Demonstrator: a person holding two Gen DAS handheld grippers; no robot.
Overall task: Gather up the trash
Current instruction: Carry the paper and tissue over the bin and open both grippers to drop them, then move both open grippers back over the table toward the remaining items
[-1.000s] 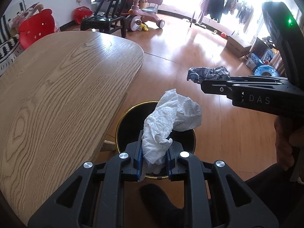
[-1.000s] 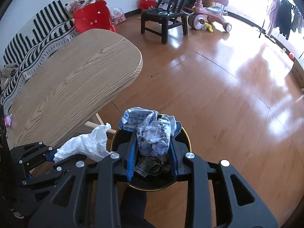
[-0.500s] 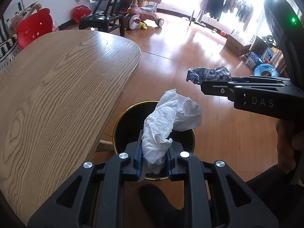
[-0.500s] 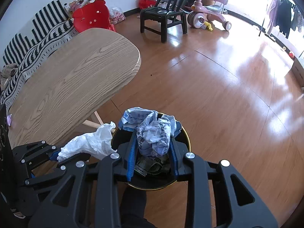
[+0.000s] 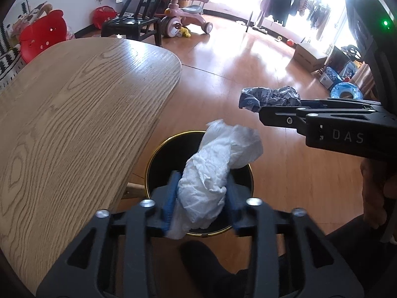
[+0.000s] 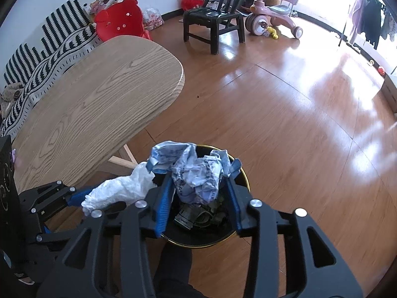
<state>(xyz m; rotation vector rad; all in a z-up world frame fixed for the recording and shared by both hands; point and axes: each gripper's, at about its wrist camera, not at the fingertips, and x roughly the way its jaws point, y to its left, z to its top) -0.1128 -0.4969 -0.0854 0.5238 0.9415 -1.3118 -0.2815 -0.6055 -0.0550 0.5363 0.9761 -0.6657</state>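
Observation:
A black bin with a gold rim (image 5: pixel 151 164) (image 6: pixel 244 181) stands on the floor beside the table, with dark trash in its bottom. My left gripper (image 5: pixel 202 196) hangs over it, its jaws opening. A crumpled white tissue (image 5: pixel 215 164) (image 6: pixel 119 188) sits loosely between the blue pads. My right gripper (image 6: pixel 198 198) is also above the bin, jaws opening. A crumpled blue-and-white paper (image 6: pixel 198 176) (image 5: pixel 270 96) sits between its pads with gaps on both sides. Each gripper shows in the other's view: the right (image 5: pixel 273 114), the left (image 6: pixel 74 196).
The wooden table (image 5: pixel 74 114) (image 6: pixel 99 104) overhangs the bin's left side. A dark-socked foot (image 5: pixel 198 255) is in front of the bin. A black chair (image 6: pixel 213 19), pink ride-on toy (image 6: pixel 270 17), red stool (image 6: pixel 119 19) and striped sofa (image 6: pixel 49 42) lie farther off.
Both grippers' jaws have spread apart around their trash. The white tissue and the blue paper now sit looser between the pads. Neither hand has moved.

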